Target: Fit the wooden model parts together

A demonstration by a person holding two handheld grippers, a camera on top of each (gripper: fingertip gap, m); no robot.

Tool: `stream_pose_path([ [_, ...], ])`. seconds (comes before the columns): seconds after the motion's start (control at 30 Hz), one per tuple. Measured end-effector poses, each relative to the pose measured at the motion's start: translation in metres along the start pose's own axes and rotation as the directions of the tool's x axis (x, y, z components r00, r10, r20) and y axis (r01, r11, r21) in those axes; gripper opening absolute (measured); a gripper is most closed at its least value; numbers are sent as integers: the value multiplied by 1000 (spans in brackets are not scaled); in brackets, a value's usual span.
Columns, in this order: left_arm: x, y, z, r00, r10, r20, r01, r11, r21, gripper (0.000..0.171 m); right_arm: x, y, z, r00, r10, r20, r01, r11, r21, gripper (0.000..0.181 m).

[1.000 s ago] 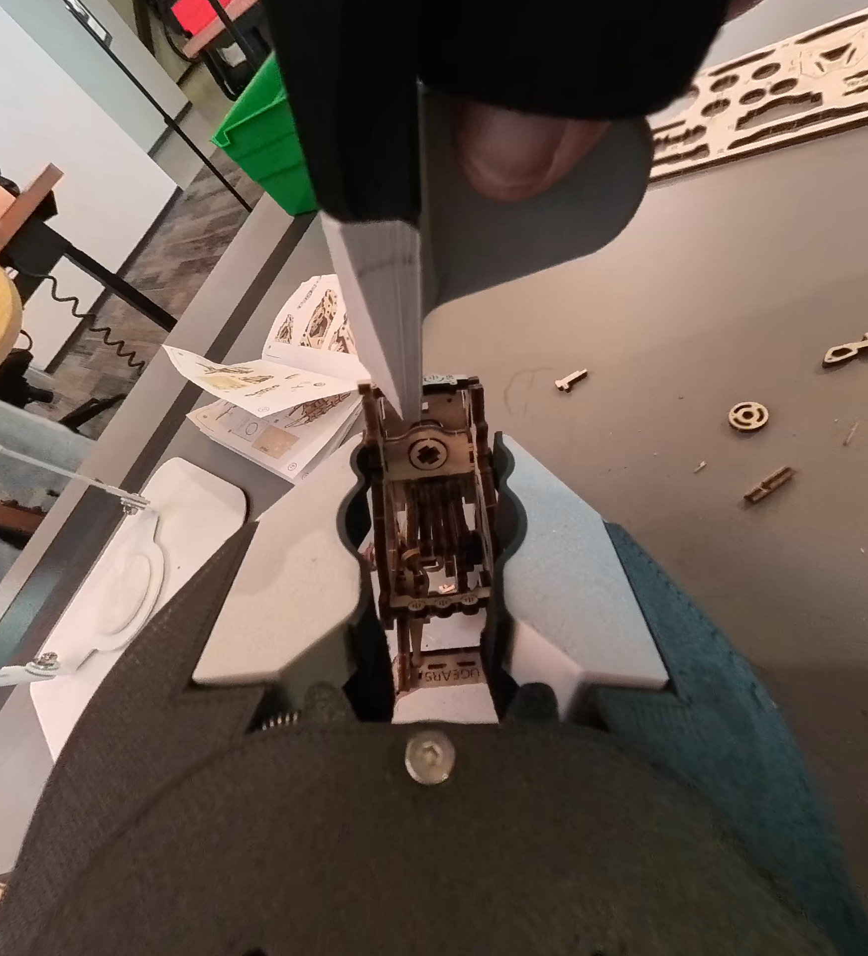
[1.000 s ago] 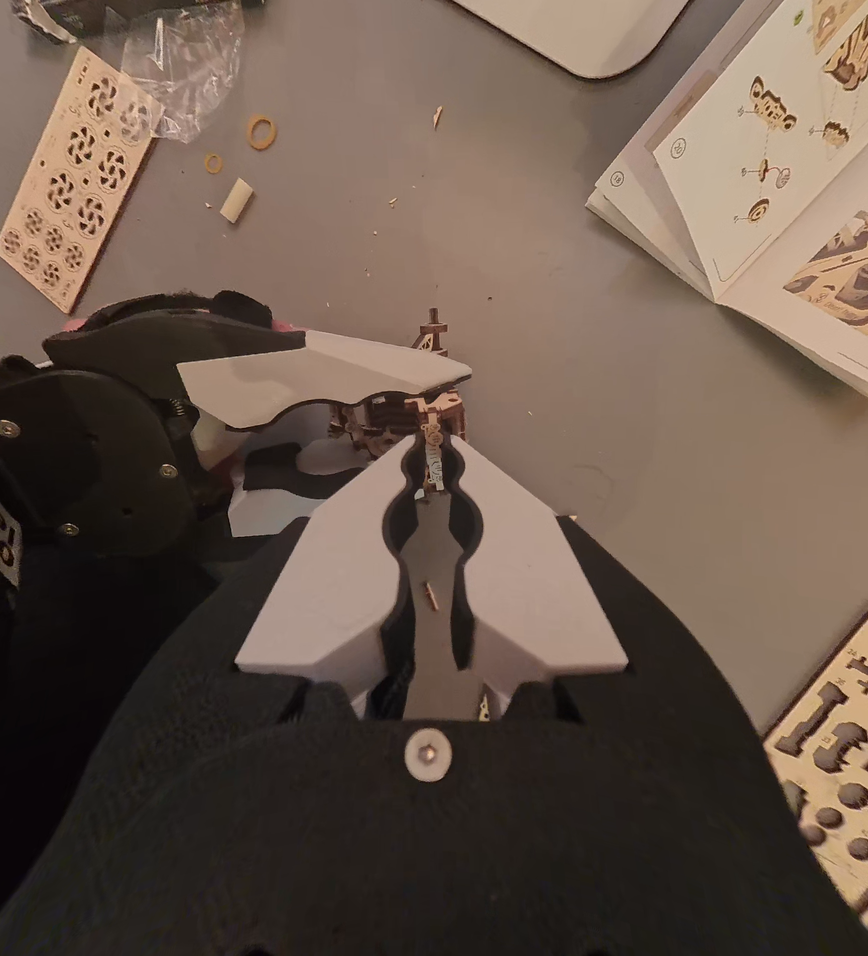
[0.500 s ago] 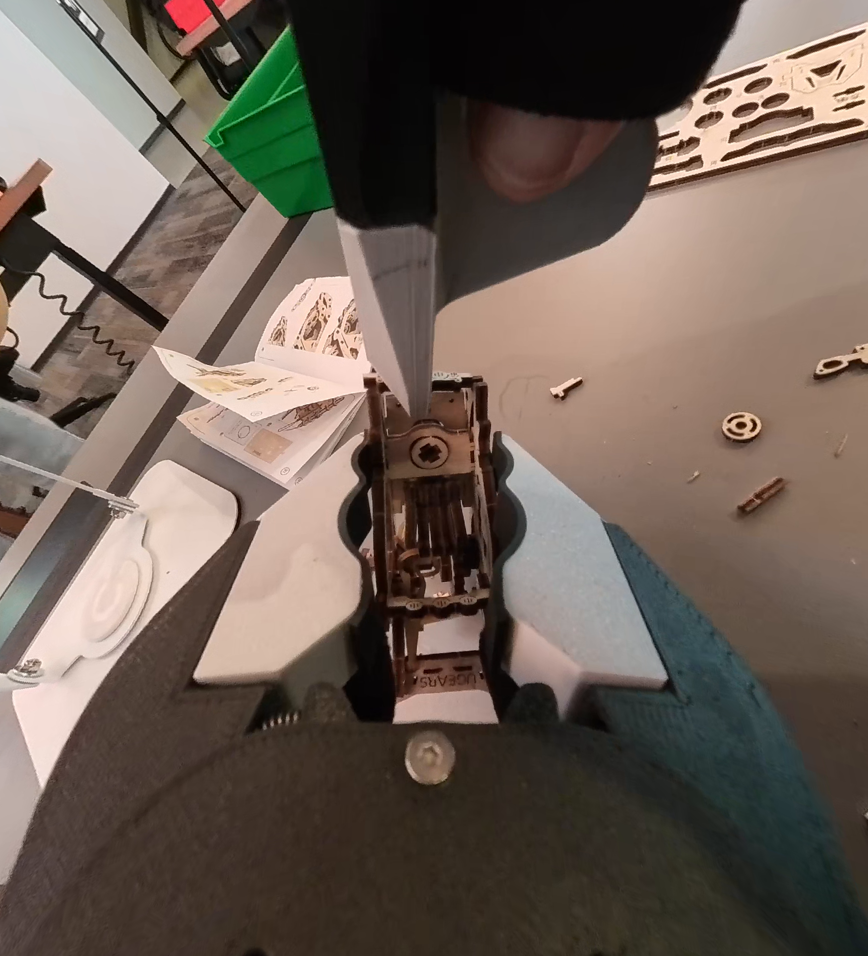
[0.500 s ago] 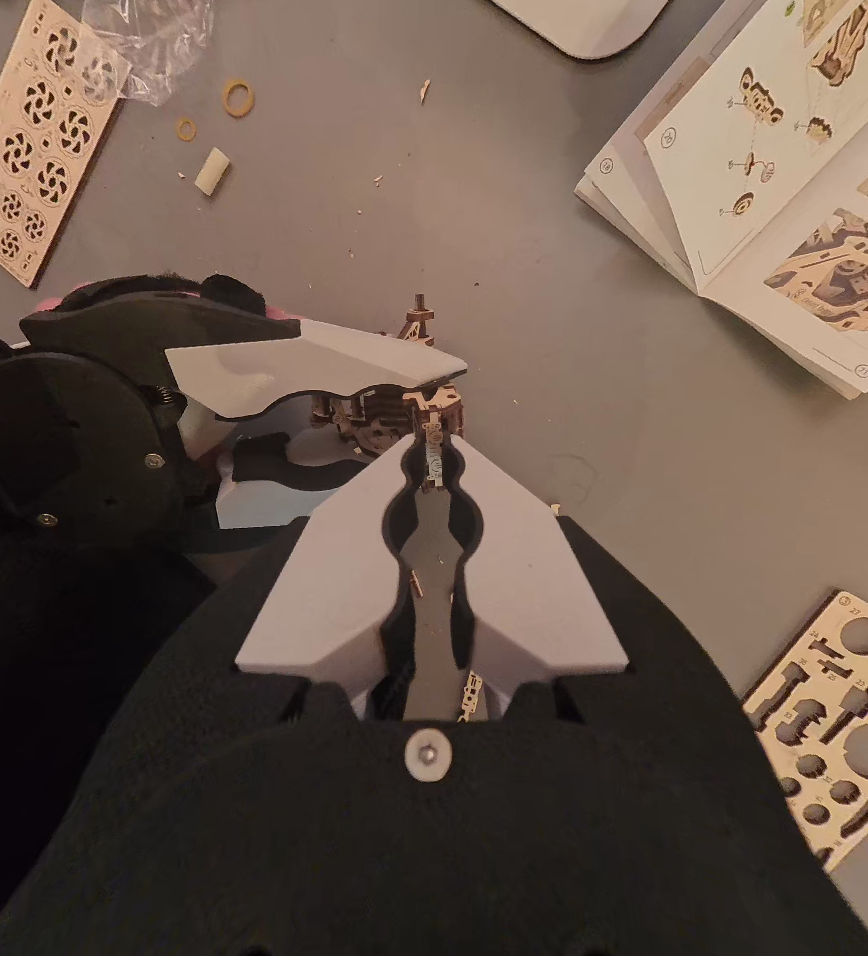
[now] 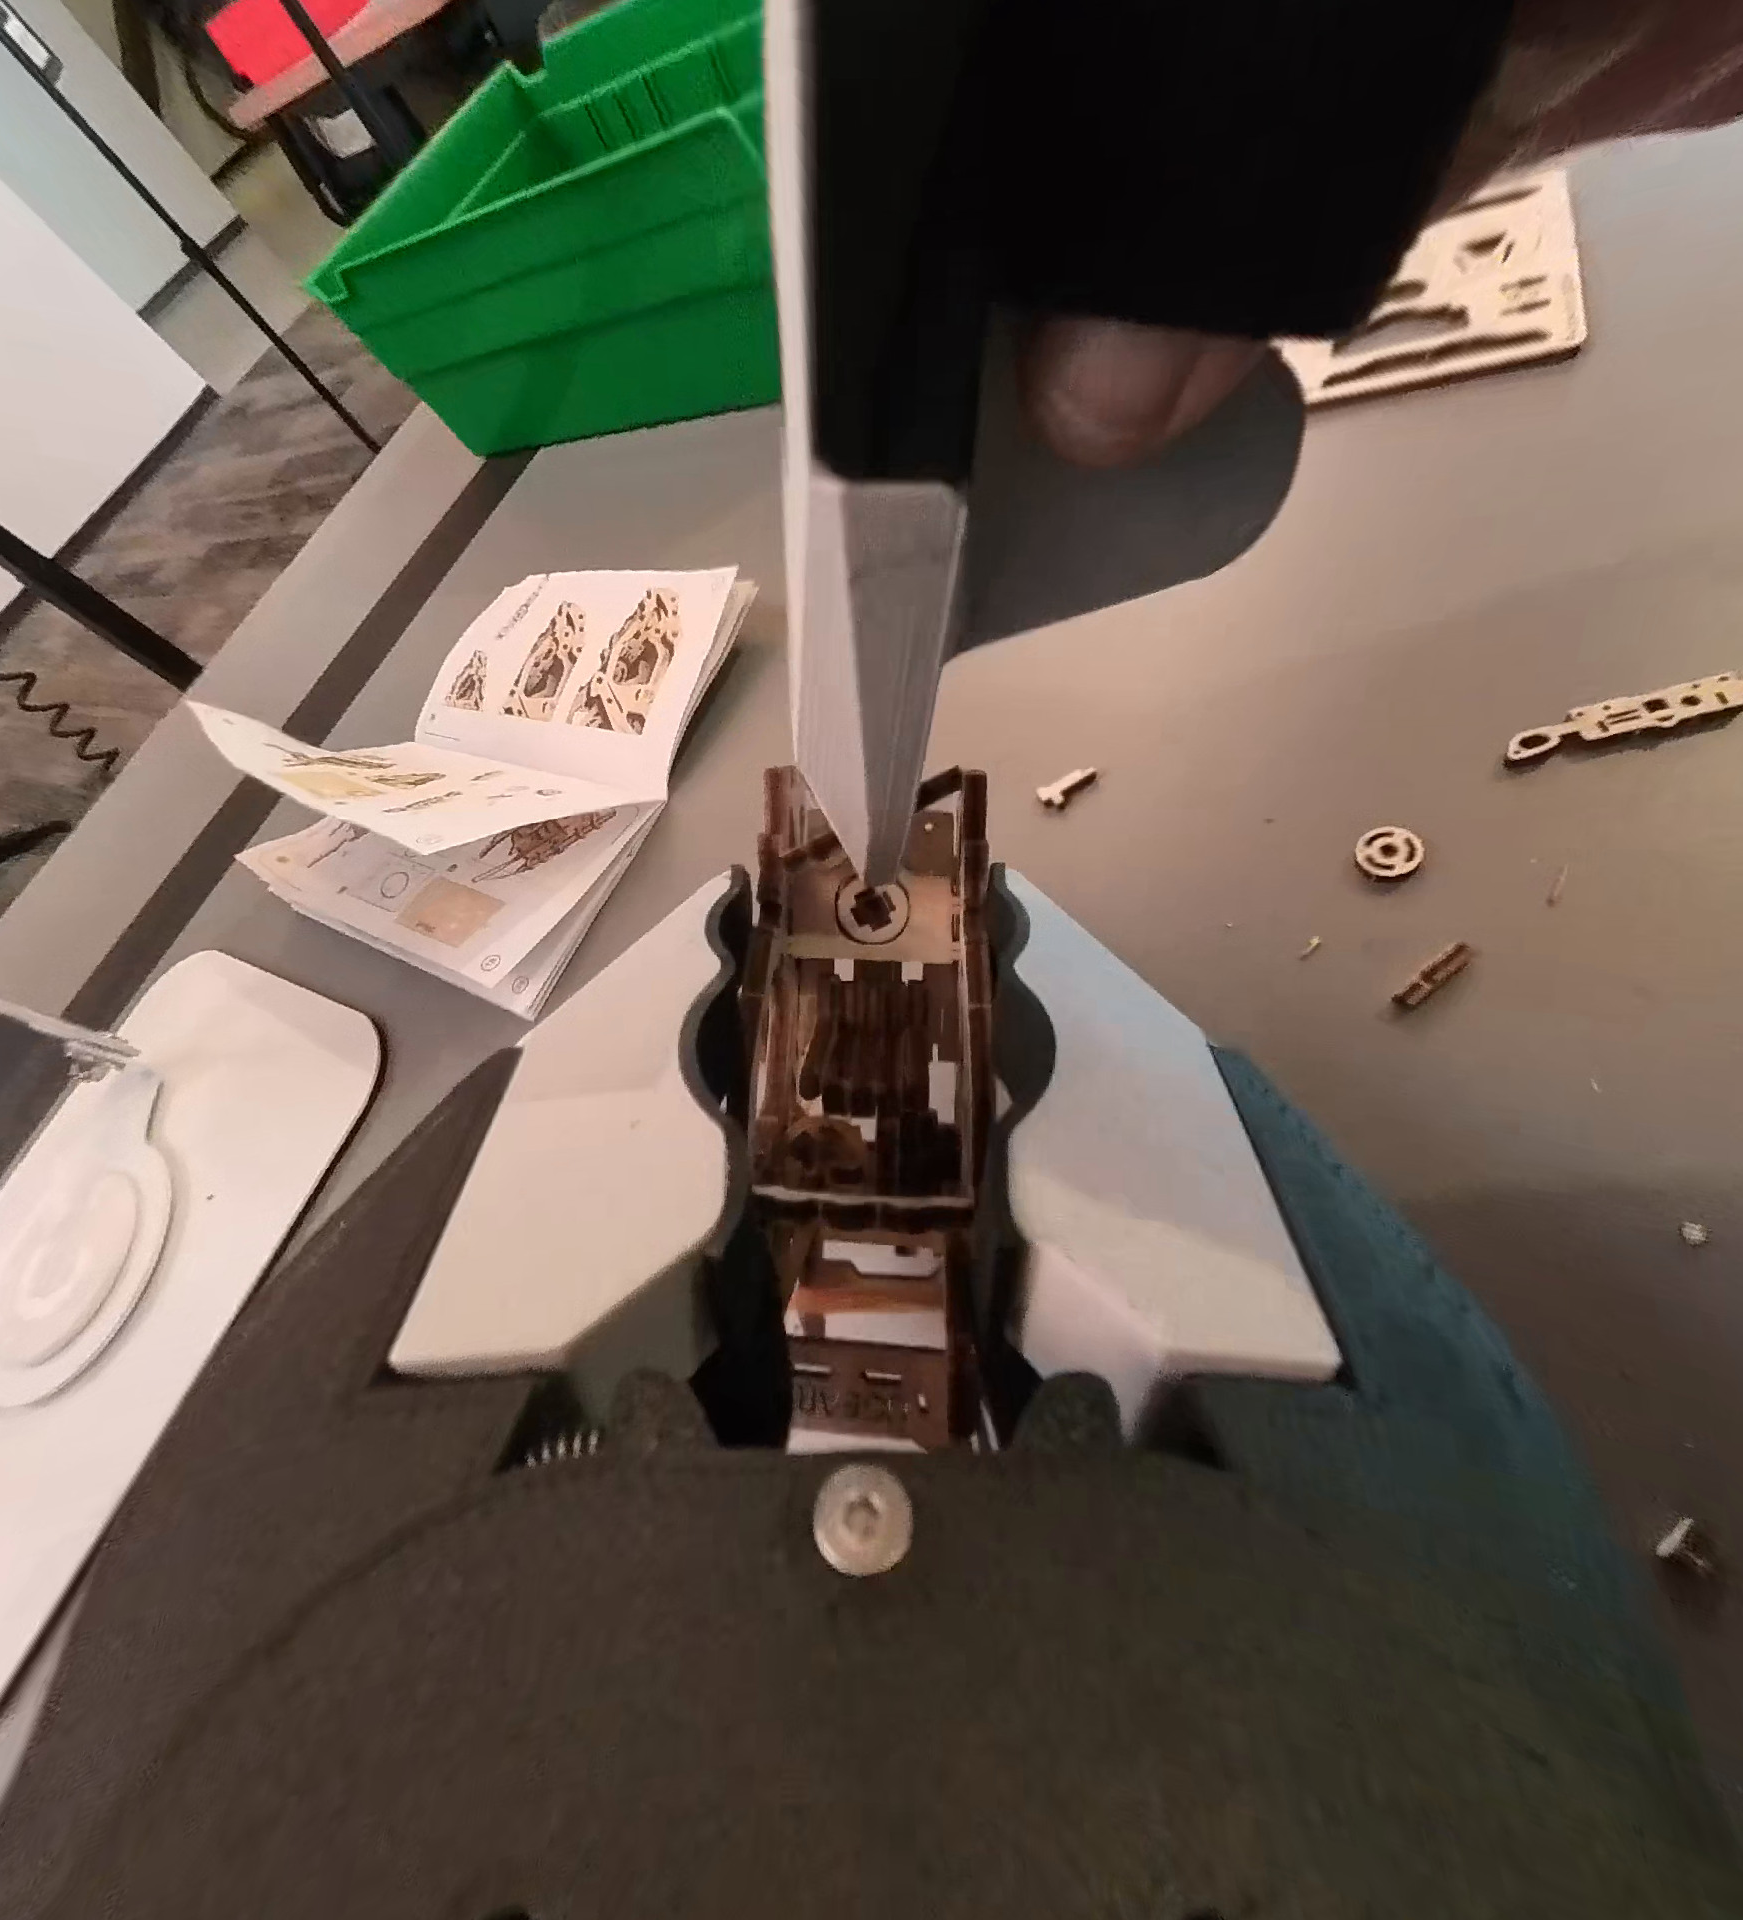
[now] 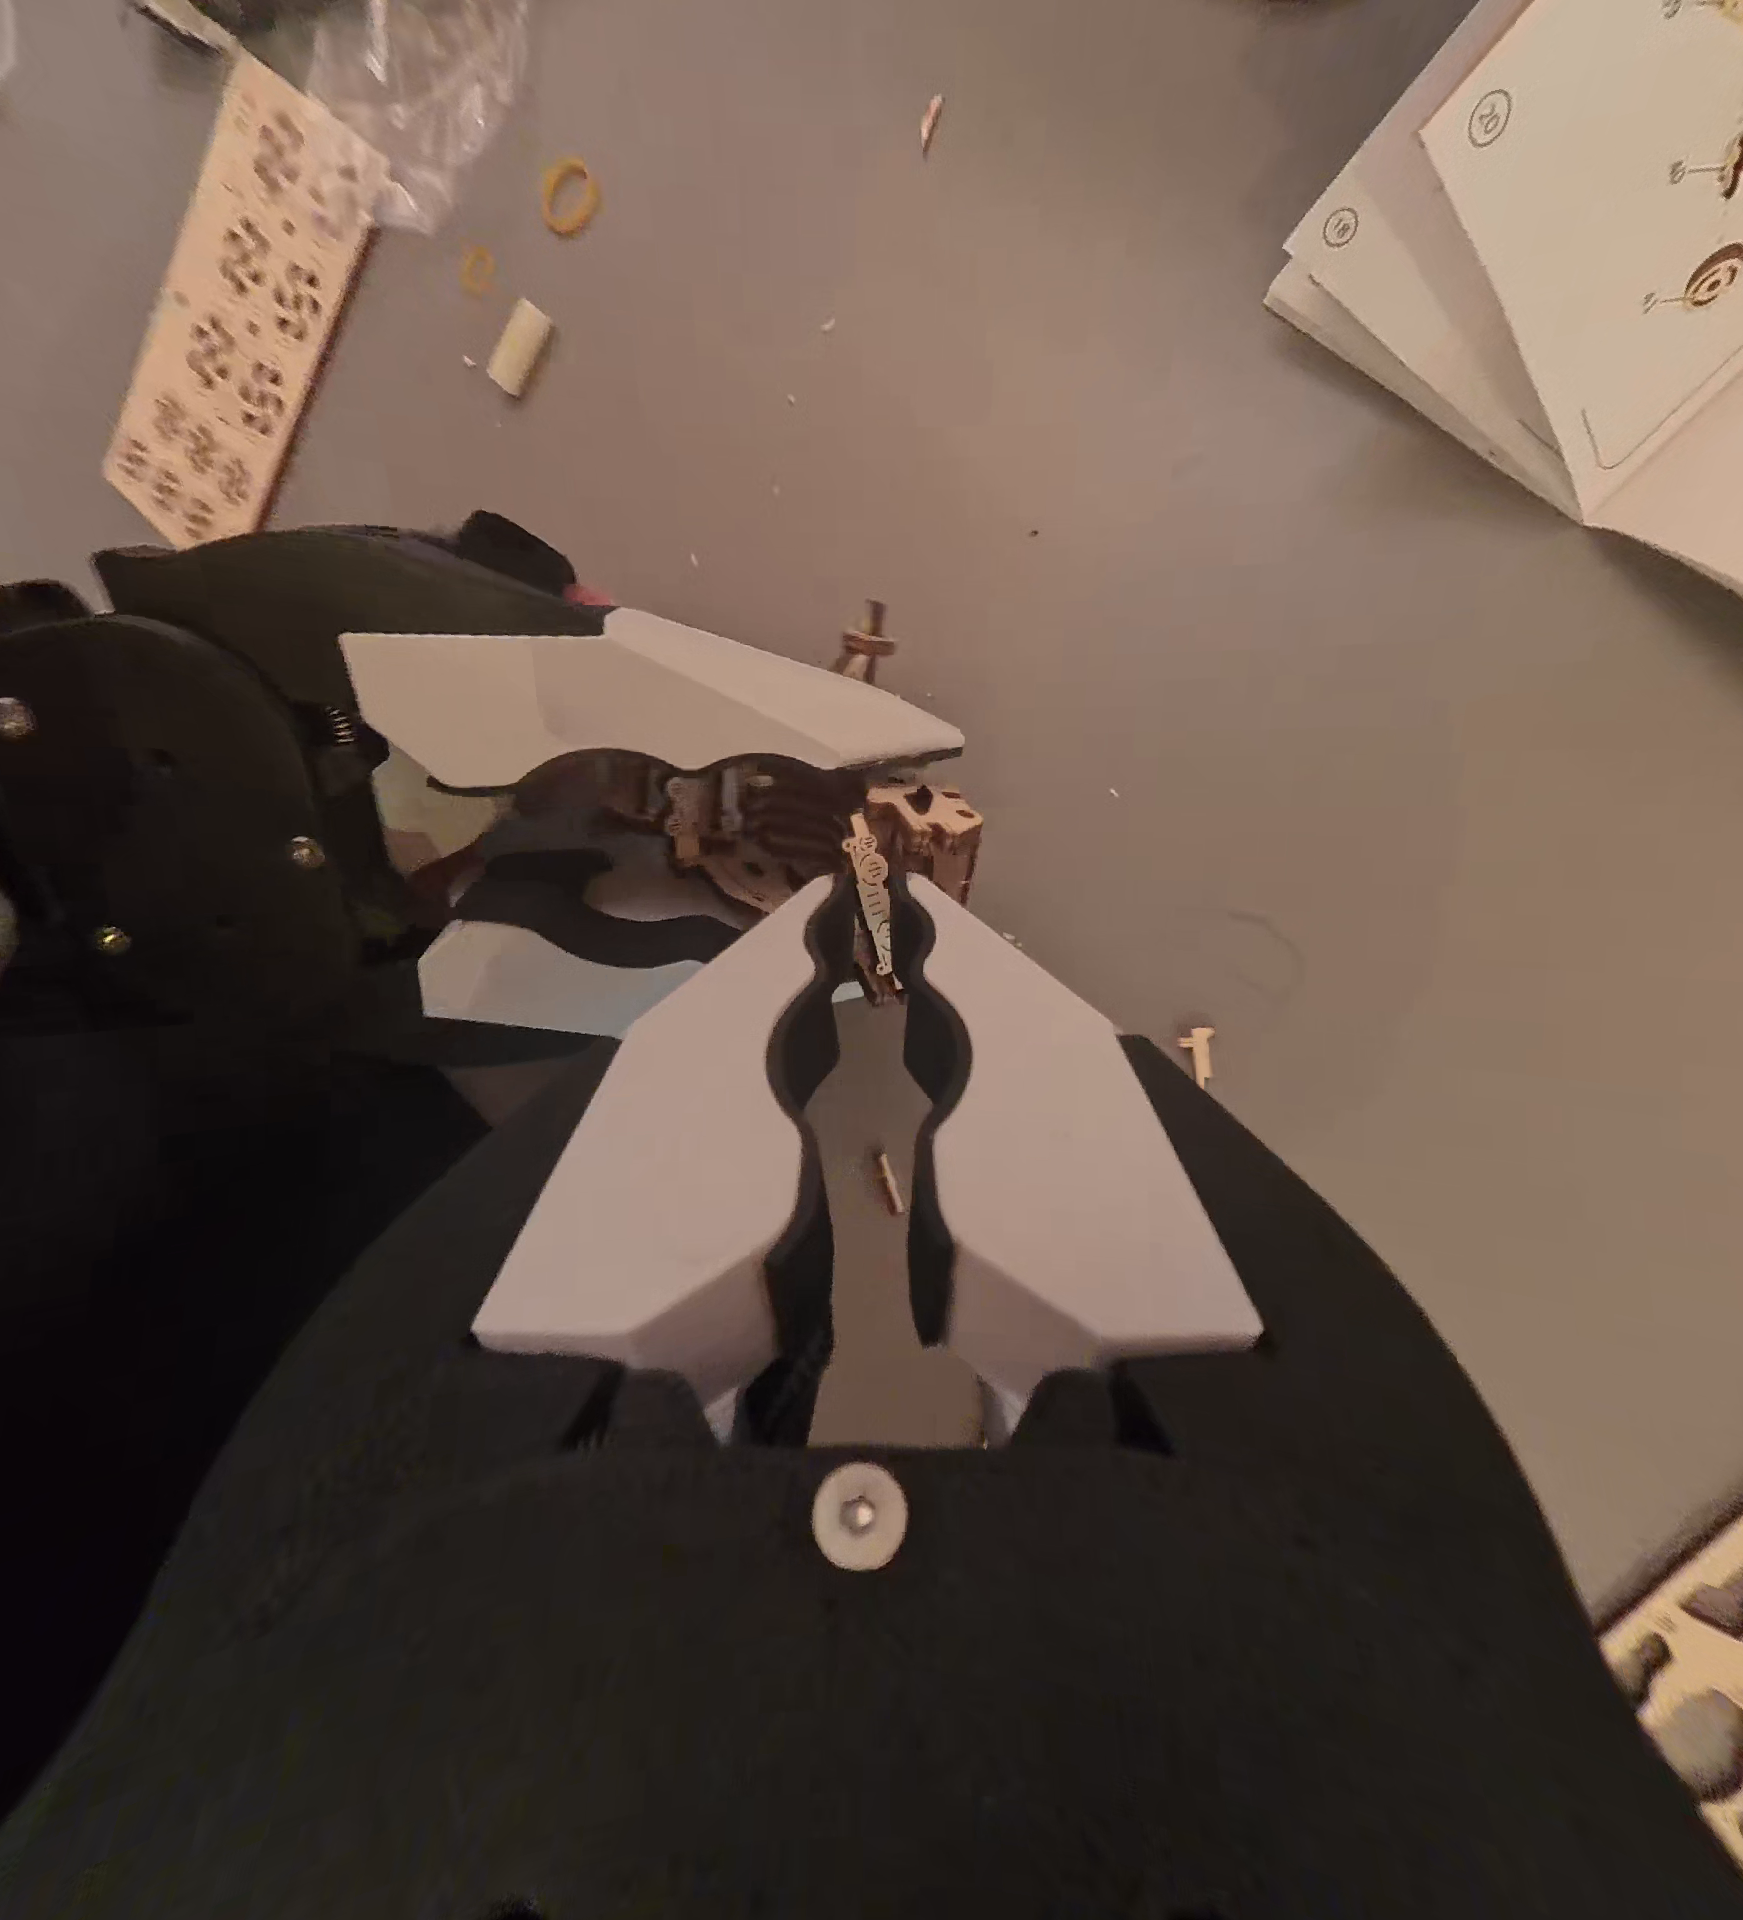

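Dim warm indoor light, wide-angle bending at edges, motion blur at margins.

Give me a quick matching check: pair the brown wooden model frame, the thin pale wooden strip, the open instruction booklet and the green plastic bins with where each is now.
1. brown wooden model frame
2. thin pale wooden strip
3. open instruction booklet
4. green plastic bins

A. clamped in right gripper
B. beyond table's far edge
C. clamped in left gripper
D. flat on grey table

Pairs: 1-C, 2-A, 3-D, 4-B
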State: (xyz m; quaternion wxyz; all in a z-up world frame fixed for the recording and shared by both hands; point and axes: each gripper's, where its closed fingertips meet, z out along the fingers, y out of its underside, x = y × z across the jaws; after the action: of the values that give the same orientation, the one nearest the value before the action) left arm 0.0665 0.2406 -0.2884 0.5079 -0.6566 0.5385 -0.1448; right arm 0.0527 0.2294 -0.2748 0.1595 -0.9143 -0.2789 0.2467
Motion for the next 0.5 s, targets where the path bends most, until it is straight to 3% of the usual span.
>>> stream_pose_path([
  [0.27, -1, -7, -1, 1000, -10, 26, 9, 999, 50, 41, -6, -3, -10, 992, 58, 111, -72, 989, 127, 4],
  [0.33, -1, -6, 0, 999, -28, 21, 27, 998, 50, 41, -5, -4, -9, 999, -21, 45, 15, 991, 132, 4],
  [0.5, -6, -4, 0, 997, -78, 23, 77, 995, 61, 41, -9, -14, -19, 989, 37, 140, -68, 972, 224, 3],
])
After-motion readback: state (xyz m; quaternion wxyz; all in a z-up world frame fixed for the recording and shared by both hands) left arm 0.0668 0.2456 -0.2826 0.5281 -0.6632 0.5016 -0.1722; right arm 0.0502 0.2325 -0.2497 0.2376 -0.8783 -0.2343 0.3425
